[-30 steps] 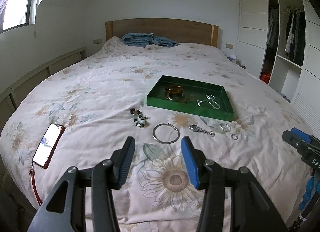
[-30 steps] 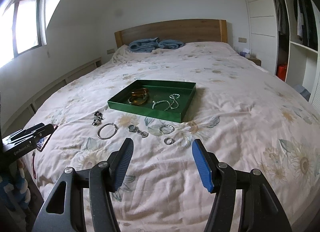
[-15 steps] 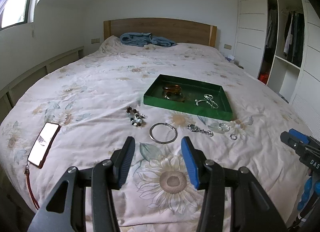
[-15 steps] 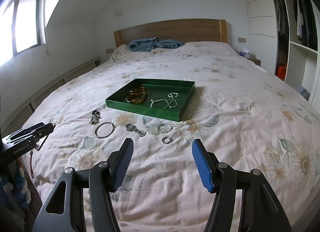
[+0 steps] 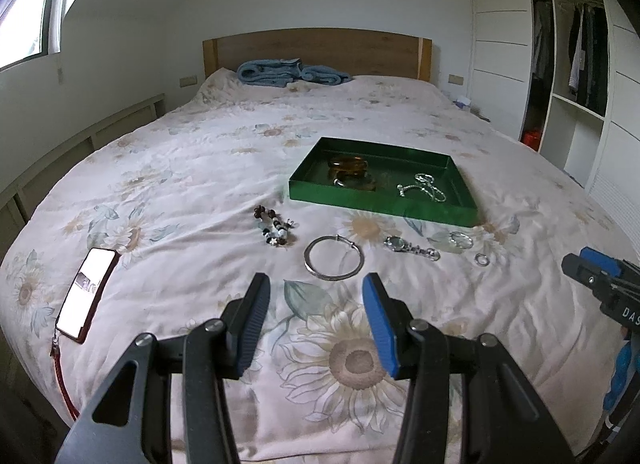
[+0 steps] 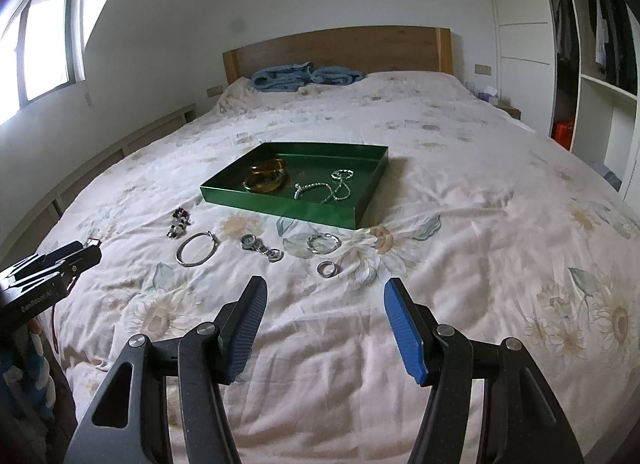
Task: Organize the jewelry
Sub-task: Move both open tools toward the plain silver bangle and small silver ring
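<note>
A green tray (image 5: pixel 380 206) (image 6: pixel 276 206) lies mid-bed holding amber bangles (image 5: pixel 349 165) (image 6: pixel 267 180) and a silver chain (image 5: pixel 422 187) (image 6: pixel 326 188). In front of it on the floral bedspread lie a beaded bracelet (image 5: pixel 275 231) (image 6: pixel 179 221), a silver bangle (image 5: pixel 333 257) (image 6: pixel 197 249), a small watch (image 5: pixel 409 246) (image 6: pixel 260 248), a sparkly ring (image 5: pixel 461 240) (image 6: pixel 322 243) and a small plain ring (image 5: pixel 481 260) (image 6: pixel 326 268). My left gripper (image 5: pixel 316 290) hovers open just short of the silver bangle. My right gripper (image 6: pixel 325 294) hovers open just short of the plain ring. Neither holds anything.
A phone (image 5: pixel 87 298) with a red strap lies near the bed's left edge. A folded blue blanket (image 5: pixel 288 73) sits by the wooden headboard (image 5: pixel 316 50). An open wardrobe (image 5: pixel 572 64) stands on the right. A window (image 6: pixel 44 36) is on the left wall.
Both views have shifted slightly: the jewelry sits a little further left in the right wrist view, and the phone slid left in the left wrist view. Both grippers stay open.
</note>
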A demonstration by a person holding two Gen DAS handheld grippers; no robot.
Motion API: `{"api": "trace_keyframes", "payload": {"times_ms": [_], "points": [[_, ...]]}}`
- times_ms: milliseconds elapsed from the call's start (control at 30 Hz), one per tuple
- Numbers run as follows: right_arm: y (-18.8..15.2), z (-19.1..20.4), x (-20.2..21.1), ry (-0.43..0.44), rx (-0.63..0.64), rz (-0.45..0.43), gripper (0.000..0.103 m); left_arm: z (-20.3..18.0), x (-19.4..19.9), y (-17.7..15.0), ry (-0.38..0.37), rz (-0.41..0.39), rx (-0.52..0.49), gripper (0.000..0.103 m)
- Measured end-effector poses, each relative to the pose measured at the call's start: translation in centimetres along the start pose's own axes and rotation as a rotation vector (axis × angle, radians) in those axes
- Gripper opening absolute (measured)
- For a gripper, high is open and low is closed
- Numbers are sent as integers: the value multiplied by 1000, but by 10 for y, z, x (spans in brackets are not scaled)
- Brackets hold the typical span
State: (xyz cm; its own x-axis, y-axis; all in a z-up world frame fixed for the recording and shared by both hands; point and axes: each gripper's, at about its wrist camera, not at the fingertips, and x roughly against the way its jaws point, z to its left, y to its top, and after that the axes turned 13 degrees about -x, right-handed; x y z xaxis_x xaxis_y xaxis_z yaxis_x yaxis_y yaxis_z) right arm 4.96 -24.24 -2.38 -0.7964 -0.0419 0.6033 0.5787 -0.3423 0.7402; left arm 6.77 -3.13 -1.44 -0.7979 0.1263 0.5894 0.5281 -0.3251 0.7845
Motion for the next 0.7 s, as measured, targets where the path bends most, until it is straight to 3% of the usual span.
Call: {"api": "trace_keyframes", "payload": {"times_ms": [700], "points": [[-4,0,-22,-12,-2,27,60,4,-22,-6,21,32,-7,46]]}}
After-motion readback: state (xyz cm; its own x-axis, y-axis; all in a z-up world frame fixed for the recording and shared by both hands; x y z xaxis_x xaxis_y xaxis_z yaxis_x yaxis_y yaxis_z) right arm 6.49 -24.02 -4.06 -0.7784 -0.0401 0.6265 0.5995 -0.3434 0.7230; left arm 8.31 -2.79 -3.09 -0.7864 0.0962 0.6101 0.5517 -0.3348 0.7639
